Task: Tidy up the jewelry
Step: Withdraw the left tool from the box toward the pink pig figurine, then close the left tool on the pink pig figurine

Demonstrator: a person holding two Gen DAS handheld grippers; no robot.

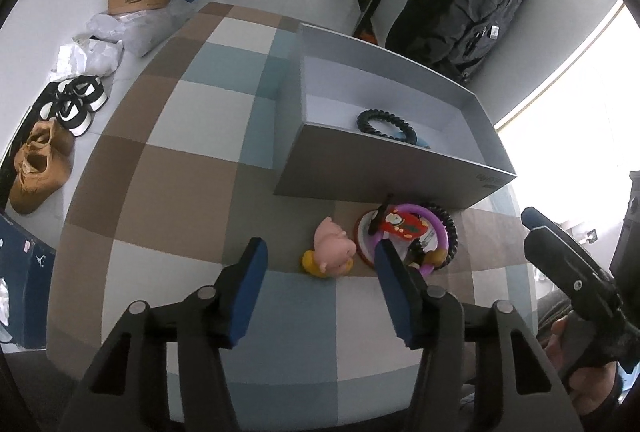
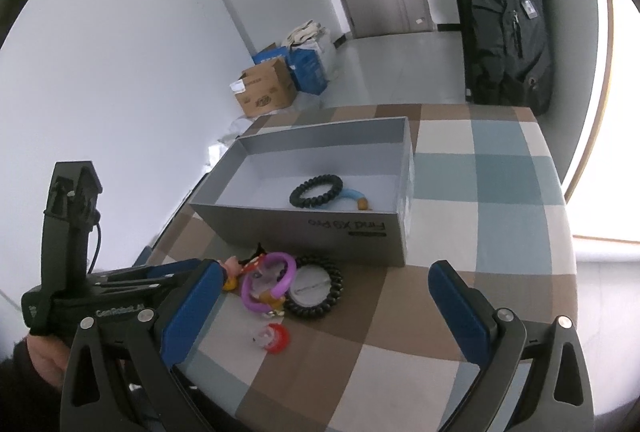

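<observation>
**Left gripper closes in on pink charm as box waits half filled**

Left gripper (image 1: pixel 320 264) hangs tilted down over the checked tablecloth (image 1: pixel 188 167), its blue pads apart with the pink pig charm (image 1: pixel 334 246) lying between them, not yet pinched. Judged from this, the step in hand is picking up another trinket for the grey box (image 1: pixel 392 171), which stands just behind the pile and already holds a black coil bracelet (image 1: pixel 384 125) and a light blue ring (image 2: pixel 354 196). Next the pads must settle either side of the pig, close, then lift it over the box's near wall. Right gripper (image 2: pixel 324 296) waits alongside, jaws wide and empty. Crowding the target on its right are a purple ring (image 1: pixel 430 238), a second black coil band (image 2: pixel 316 290) around a round disc, and a red patterned charm (image 1: pixel 402 224); the gripper's right pad sits nearly against this cluster and could snag it. A small red piece (image 2: pixel 276 339) lies apart, nearer the table edge.
</observation>
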